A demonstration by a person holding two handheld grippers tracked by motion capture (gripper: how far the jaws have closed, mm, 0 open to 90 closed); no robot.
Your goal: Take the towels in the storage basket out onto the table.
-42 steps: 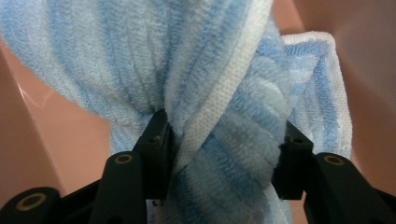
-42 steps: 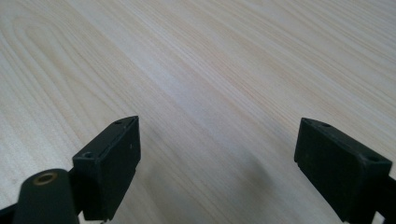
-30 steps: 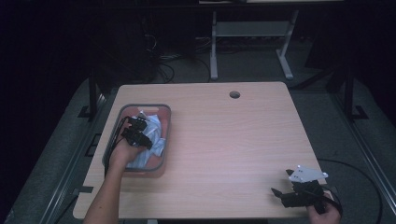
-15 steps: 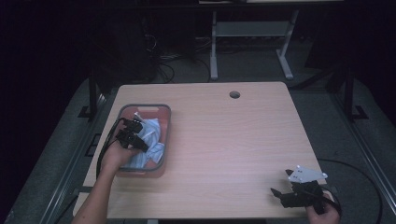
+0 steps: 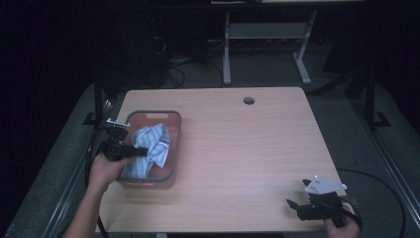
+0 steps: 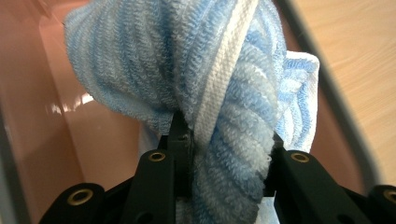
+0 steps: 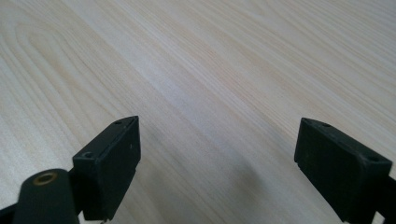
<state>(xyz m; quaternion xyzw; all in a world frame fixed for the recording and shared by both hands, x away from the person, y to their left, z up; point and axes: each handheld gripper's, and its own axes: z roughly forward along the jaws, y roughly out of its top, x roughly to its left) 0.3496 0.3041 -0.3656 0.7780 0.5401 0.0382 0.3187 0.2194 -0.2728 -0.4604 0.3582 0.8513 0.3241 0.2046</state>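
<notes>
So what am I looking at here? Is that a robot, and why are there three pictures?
No robot: a person holds a two-jaw gripper in each hand. The high view looks down on the table from above. The other two pictures come from cameras riding on the grippers, looking along their black jaws. A pink bin stands on the table's left side. The left gripper is shut on a blue striped towel over that bin. The right gripper, near the table's right front corner, is open with nothing between its jaws.
</notes>
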